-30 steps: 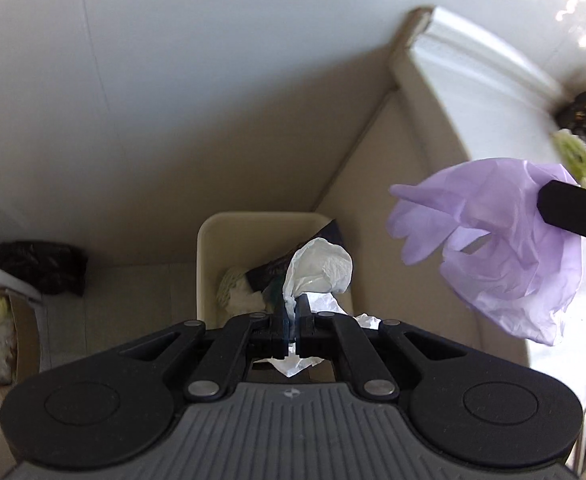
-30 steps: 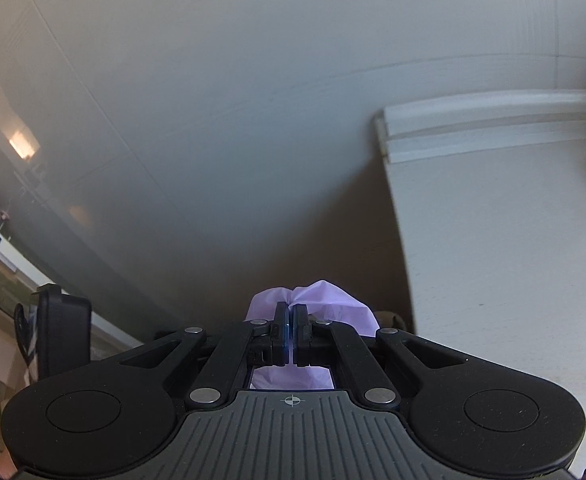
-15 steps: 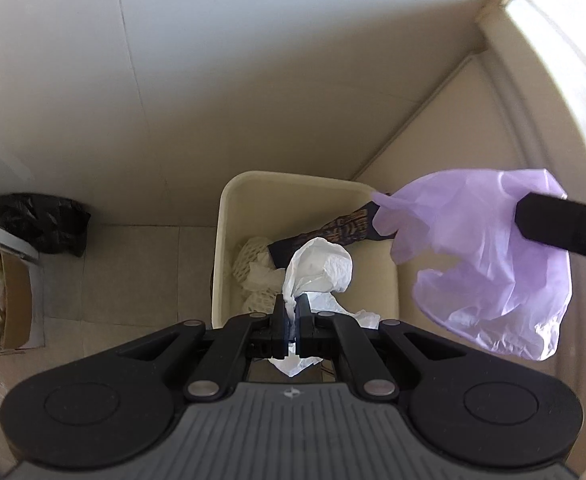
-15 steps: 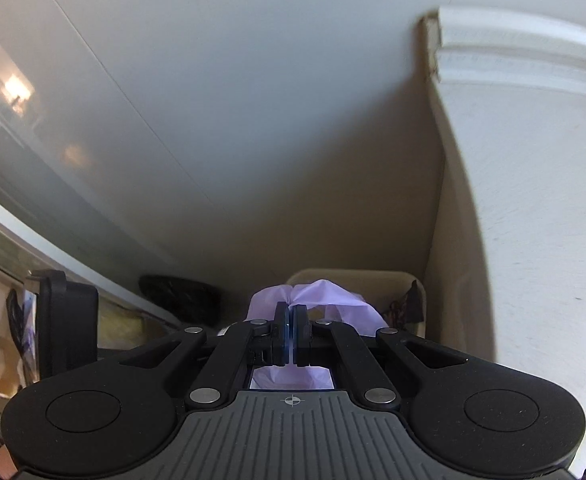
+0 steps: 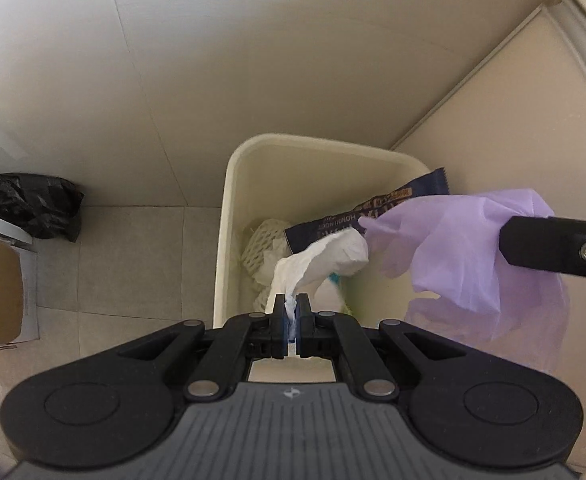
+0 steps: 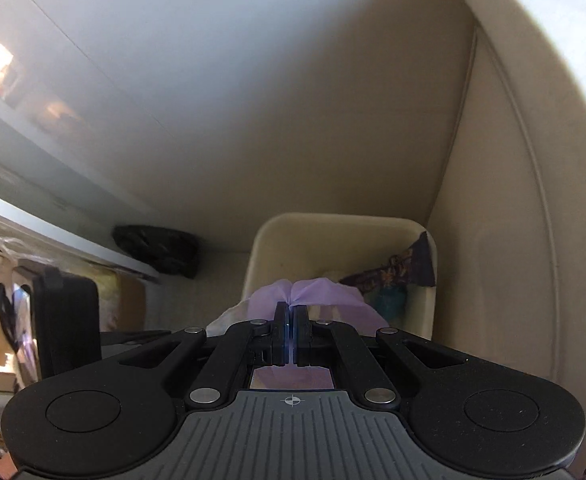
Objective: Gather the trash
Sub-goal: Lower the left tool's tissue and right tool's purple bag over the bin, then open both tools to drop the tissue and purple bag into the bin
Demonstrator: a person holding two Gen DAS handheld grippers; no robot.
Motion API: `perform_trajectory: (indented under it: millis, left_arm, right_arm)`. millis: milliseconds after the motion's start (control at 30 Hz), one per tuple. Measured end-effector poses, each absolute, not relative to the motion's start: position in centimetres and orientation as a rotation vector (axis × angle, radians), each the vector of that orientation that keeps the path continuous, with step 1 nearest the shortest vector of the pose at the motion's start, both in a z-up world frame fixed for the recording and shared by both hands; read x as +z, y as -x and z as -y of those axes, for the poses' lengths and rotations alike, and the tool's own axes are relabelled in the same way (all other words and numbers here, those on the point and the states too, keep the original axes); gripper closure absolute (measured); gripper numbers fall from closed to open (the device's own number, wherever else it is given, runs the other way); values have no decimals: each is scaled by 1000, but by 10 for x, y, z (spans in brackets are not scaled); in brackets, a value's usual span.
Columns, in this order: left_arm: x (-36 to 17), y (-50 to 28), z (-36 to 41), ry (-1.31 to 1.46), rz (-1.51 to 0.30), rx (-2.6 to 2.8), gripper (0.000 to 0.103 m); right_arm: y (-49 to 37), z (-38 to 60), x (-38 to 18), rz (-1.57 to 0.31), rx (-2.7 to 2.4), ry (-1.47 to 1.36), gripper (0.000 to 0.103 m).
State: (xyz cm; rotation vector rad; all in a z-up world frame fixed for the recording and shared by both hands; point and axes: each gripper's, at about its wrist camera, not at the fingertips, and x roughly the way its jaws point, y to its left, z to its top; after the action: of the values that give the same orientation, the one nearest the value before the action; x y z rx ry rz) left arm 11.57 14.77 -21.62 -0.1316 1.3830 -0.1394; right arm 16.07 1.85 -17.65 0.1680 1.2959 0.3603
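Left wrist view: the left gripper (image 5: 291, 309) points steeply down, its 2 jaws pinched nearly together on a crumpled white tissue (image 5: 320, 261) that bulges up and ahead of the tips. Directly beyond and below the jaws stands an open cream bin (image 5: 325, 148), holding a dark snack wrapper (image 5: 377, 208) and pale netting. The tissue hangs over the bin's mouth. To the right of the jaws, the right gripper's black finger clamps a limp purple glove (image 5: 473, 256), which hangs over the bin's right wall.

Right wrist view: the right gripper (image 6: 291, 309) has its 2 jaws closed tight on the purple glove (image 6: 317, 296), which fans out past the tips. The cream bin (image 6: 333, 224) lies straight ahead and below. Both loads look about ready to drop; the left gripper seems the better centred.
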Motion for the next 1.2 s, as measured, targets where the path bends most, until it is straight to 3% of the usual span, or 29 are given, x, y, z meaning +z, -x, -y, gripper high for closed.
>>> perform_trajectory:
  millis: [367, 600, 700, 833, 1000, 1133, 1200]
  left_arm:
    - [-236, -121, -153, 125, -1409, -129, 95]
    - [-237, -122, -153, 96, -1397, -133, 78]
    - [-237, -122, -153, 84, -1392, -134, 66]
    - [-238, -120, -154, 84, -1396, -134, 61]
    - [-238, -118, -156, 80, -1400, -133, 56]
    - [-239, -118, -157, 83, -1403, -131, 51]
    - [-238, -117, -158, 83, -1400, -132, 49]
  right_arm:
    - [-172, -24, -200, -1338, 336, -101, 102]
    - [-176, -23, -204, -1344, 323, -91, 100]
    - [-178, -26, -207, -1343, 326, -81, 100]
    - [-179, -27, -204, -1346, 317, -74, 99]
    - [-181, -26, -201, -1362, 292, -89, 90]
    - [-184, -23, -199, -1366, 283, -110, 62]
    - [-184, -22, -197, -1364, 283, -115, 57]
